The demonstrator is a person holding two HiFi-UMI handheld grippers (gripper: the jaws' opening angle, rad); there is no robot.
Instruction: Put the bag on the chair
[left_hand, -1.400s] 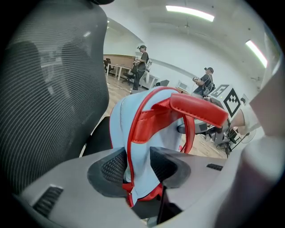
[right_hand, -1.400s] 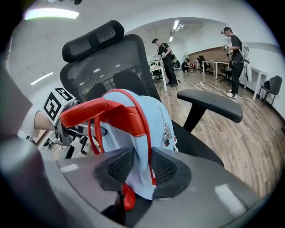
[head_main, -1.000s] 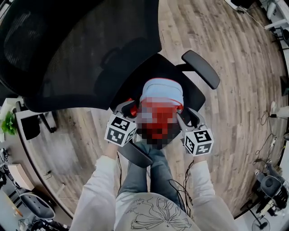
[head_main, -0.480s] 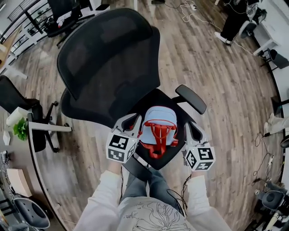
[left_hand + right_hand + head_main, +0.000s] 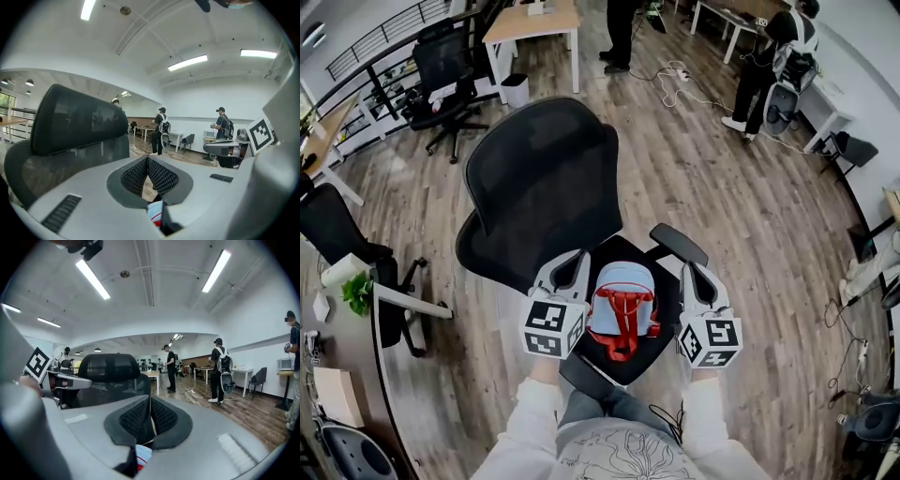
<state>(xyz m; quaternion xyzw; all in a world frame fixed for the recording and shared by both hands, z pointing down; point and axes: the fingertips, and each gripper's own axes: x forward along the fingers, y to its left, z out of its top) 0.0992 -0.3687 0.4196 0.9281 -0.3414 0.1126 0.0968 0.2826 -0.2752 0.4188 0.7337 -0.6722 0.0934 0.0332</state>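
Pale blue fabric, rounded at the top and crossed by red straps and a red loop handle: the bag (image 5: 622,305) lies on the black seat of the chair (image 5: 544,183), just in front of the tall curved mesh backrest. A padded black armrest (image 5: 678,244) juts out beside it on the person's right. The floor (image 5: 722,187) beneath is wood plank with a streaky grain.

The left gripper (image 5: 569,265) hangs above the seat's left edge and the right gripper (image 5: 696,274) above its right edge, with the bag between them and touched by neither. Both have smooth grey shells and carry white cubes printed with black square markers.

In the left gripper view, the left gripper's (image 5: 148,176) jaws have just been closing; its black, dimpled pads (image 5: 136,176) now meet in a thin seam with nothing between them. A sliver of the blue and red bag (image 5: 154,213) shows far below.

In the right gripper view, the right gripper's (image 5: 151,416) jaws have likewise just been closing; their knobbly pads (image 5: 164,418) stand together, gripping nothing, over the bag (image 5: 143,453).
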